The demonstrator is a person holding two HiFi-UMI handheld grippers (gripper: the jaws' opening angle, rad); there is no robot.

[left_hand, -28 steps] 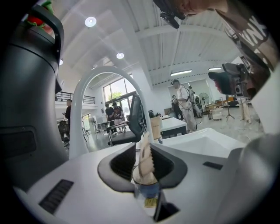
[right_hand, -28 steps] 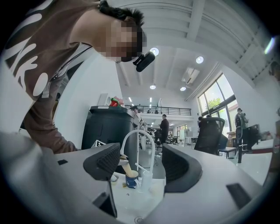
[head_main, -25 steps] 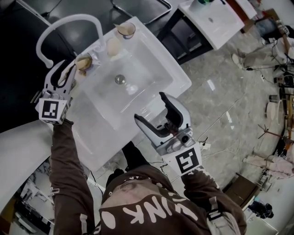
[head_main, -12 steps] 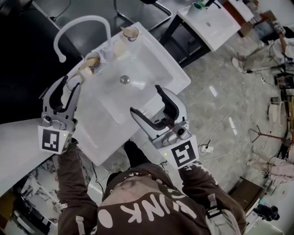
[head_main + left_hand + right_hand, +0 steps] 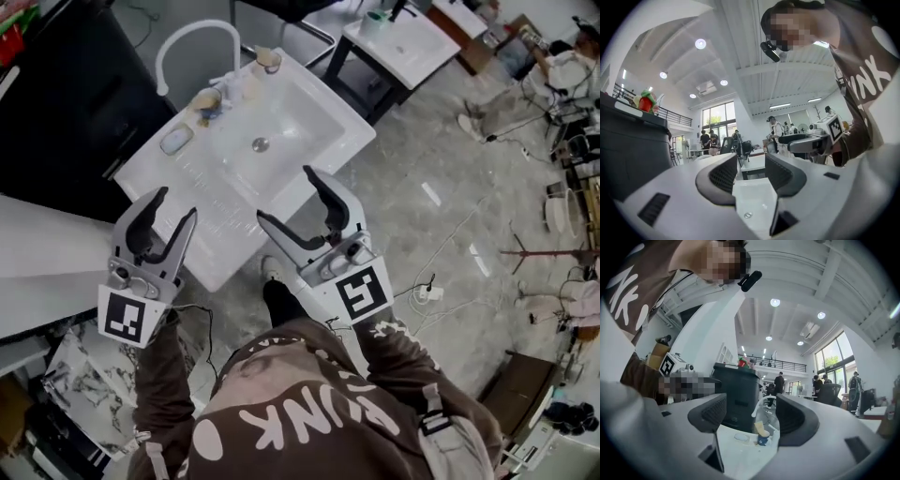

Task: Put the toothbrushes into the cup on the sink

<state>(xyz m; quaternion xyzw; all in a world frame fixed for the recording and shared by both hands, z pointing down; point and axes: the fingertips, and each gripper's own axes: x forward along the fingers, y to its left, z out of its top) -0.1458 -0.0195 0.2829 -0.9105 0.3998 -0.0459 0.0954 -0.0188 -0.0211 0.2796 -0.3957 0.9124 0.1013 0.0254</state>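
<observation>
The white sink (image 5: 281,112) stands ahead with its arched faucet (image 5: 192,47) at the back. Beside the faucet sits a small cup (image 5: 208,98) with something pale sticking out of it; the right gripper view shows it as a blue cup (image 5: 763,437). No separate toothbrush can be made out. My left gripper (image 5: 173,208) hovers off the sink's near left corner, its jaws opening and nothing between them. To its right, my right gripper (image 5: 289,197) hangs over the sink's front edge, jaws also opening and empty. The basin (image 5: 757,197) lies past the left jaws.
A second cup (image 5: 267,59) stands at the sink's far corner and a soap dish (image 5: 175,141) on its left rim. A dark cabinet (image 5: 66,94) is to the left and another sink (image 5: 408,42) further back. Cables and a power strip (image 5: 427,292) lie on the floor.
My left gripper has drawn back from the cup by the faucet to the sink's near corner, with wider jaws. The right gripper has shifted slightly left. The sink now looks further away.
</observation>
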